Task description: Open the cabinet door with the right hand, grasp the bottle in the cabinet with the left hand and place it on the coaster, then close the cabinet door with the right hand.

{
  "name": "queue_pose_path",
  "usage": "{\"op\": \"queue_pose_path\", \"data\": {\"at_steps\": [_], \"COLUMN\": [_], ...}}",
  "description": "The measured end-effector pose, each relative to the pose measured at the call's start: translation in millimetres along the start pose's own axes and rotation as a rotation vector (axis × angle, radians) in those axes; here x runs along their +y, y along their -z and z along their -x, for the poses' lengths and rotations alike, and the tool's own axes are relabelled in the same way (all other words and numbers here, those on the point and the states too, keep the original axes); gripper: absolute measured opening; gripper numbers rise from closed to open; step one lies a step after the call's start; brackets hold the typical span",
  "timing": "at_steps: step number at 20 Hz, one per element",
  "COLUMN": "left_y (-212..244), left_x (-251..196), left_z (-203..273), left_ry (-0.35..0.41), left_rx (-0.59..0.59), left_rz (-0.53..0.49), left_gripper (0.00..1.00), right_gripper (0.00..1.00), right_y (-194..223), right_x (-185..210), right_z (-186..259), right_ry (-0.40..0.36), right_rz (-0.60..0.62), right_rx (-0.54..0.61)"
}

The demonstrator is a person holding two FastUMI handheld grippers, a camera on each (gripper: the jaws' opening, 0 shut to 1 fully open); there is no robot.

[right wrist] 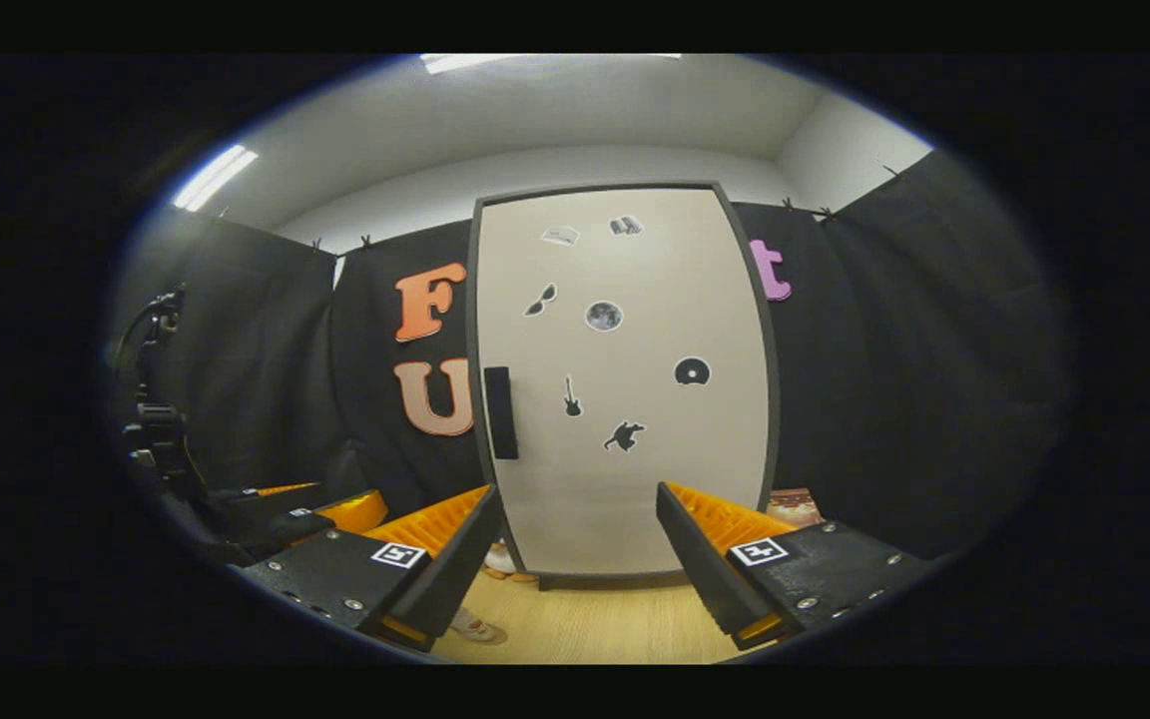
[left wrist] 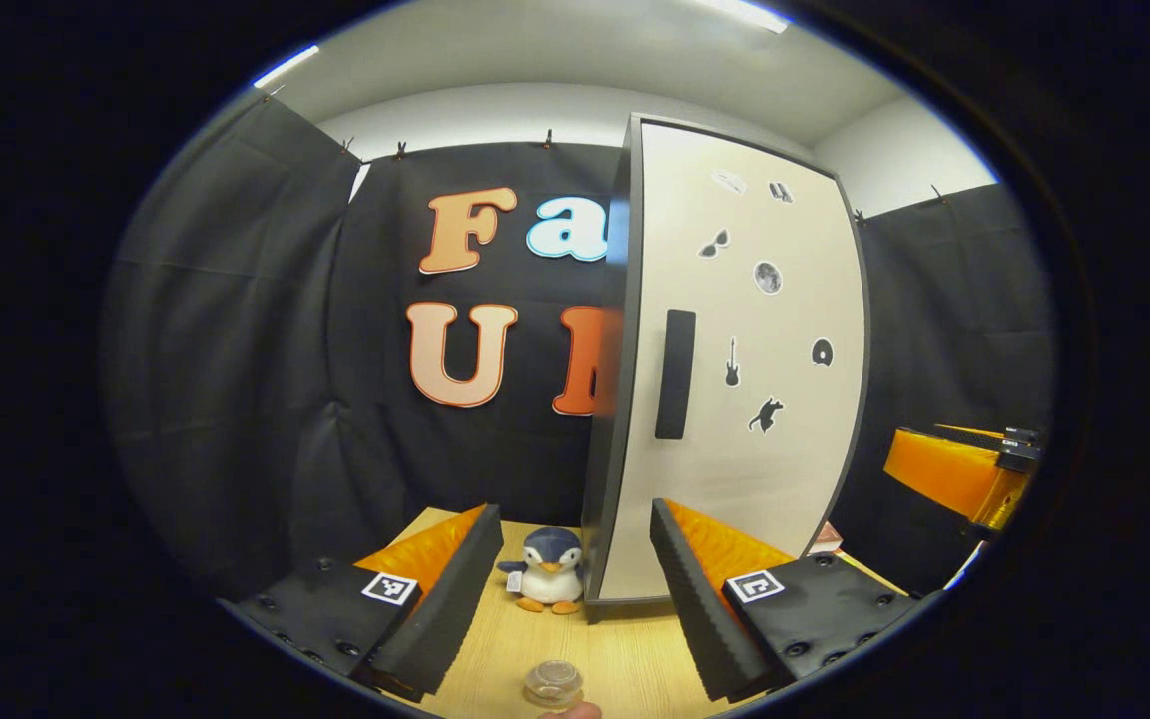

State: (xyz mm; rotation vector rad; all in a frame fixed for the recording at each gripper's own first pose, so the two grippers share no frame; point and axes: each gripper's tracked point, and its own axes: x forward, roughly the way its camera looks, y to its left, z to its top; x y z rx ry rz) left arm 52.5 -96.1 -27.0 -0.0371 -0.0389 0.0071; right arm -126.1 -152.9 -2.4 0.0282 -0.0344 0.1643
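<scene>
Looks like step one hasn't started — the cabinet door (right wrist: 625, 389) is closed, so the bottle is presumably behind it, hidden. Both the right tool (right wrist: 575, 559) and left tool (left wrist: 575, 589) sit spread apart, empty. Next: right tool hooks the black handle (right wrist: 500, 412) and swings it open.

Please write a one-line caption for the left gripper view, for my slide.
Open left tongs face the closed cabinet door, a toy penguin beside it on the wooden table.

cabinet (left wrist: 735, 399) on table (left wrist: 615, 649), penguin toy (left wrist: 548, 571) just left
</scene>
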Motion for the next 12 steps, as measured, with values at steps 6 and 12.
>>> {"op": "queue_pose_path", "data": {"at_steps": [6,12], "left_y": [-2,-5], "left_x": [-9,-20], "left_z": [18,21], "left_ry": [-0.004,0.010], "left_rx": [0.003,-0.004], "left_rz": [-0.004,-0.010], "left_gripper": [0.94,0.96], "right_gripper": [0.95,0.95], "right_y": [-4,-7], "right_x": [-6,-11], "right_z": [27,36], "right_ry": [0.001,0.005], "right_rz": [-0.006,0.003], "right_rx": [-0.008,-0.013]}}
